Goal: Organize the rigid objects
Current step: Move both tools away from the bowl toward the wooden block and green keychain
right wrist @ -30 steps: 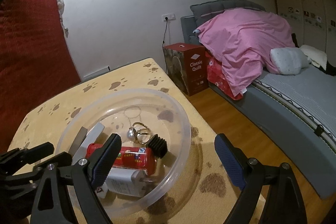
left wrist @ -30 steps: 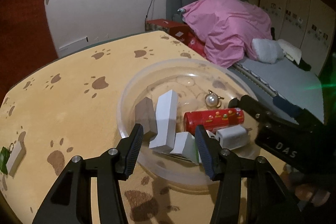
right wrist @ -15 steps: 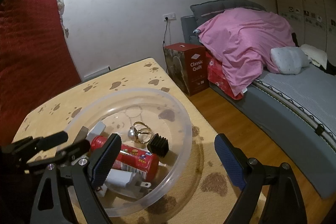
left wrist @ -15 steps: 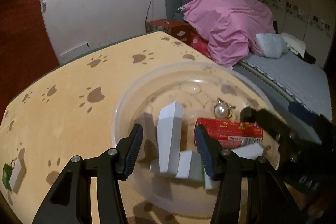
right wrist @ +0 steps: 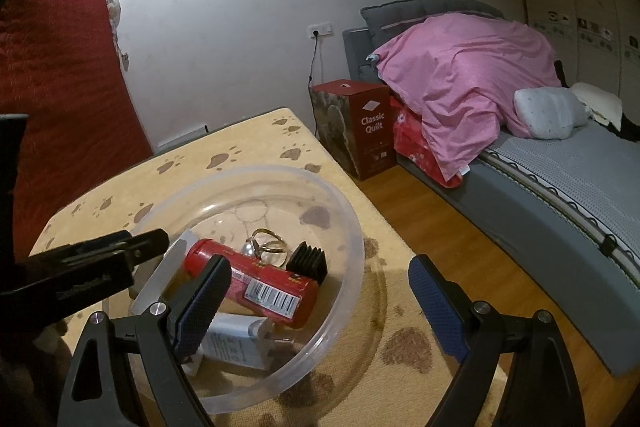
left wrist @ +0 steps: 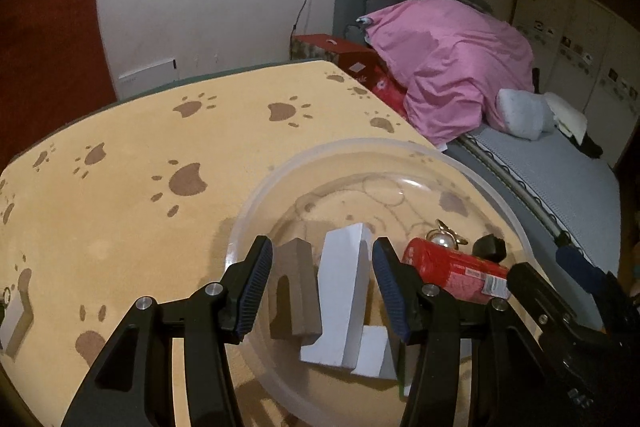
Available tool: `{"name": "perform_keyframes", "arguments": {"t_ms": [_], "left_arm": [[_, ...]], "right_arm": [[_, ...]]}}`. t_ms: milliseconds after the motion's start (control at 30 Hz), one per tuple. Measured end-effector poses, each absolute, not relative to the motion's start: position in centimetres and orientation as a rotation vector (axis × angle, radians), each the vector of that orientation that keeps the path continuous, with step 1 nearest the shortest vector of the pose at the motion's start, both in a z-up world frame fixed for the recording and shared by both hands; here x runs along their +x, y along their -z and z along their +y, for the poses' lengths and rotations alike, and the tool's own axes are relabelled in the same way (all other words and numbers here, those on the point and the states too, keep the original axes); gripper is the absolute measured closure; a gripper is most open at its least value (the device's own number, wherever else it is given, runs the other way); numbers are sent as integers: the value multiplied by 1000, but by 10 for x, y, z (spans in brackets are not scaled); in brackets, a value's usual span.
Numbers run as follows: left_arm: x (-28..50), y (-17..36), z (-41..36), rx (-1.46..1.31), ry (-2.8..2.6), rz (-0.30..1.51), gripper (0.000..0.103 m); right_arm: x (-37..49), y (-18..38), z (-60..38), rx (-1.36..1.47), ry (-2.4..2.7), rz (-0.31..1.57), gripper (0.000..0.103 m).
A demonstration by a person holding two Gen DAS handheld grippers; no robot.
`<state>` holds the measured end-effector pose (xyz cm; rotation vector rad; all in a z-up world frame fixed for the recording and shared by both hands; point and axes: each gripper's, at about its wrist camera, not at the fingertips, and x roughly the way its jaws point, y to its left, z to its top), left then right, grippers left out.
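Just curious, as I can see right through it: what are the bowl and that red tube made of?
Bowl: probably clear plastic, slightly cloudy; paw prints show through its wall. Red tube: glossy printed wrap with a barcode, likely plastic or coated card; can't tell which.

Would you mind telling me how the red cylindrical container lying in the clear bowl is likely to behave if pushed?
The red cylindrical container lies on its side, so it would probably roll. Its smooth surface may slip. The black ribbed block beside it might stop it.
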<state>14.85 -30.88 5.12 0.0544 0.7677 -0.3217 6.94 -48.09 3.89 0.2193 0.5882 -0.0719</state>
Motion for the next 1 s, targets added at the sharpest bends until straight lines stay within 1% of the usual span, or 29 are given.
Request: {"name": "perform_keyframes", "arguments": {"t_ms": [233,300,367,467,600,733,900,1000], "left_arm": [[141,-52,-299,54,303,767,49],[137,-55,-294,48,292,756,42],[131,-59,-287,43,271,732,38],[125,-62,-277,39,255,719,36],[118,-61,-265,30,223,707,29],[114,-59,-251,8,190,715,26],[109,-57,-229,-37,126,719,13],[105,-57,-216,-58,91,718,12]], "right_arm": [[69,-39,-476,193,52,613,10],[68,-40,-473,186,47,616,10],[67,-41,-472,180,42,618,10],[67,-43,-468,182,27,623,10],[66,-44,-460,175,17,629,10],[63,-45,-451,164,1,631,10],[63,-47,-441,162,-14,624,4],[62,-49,-435,160,-20,619,2]]}}
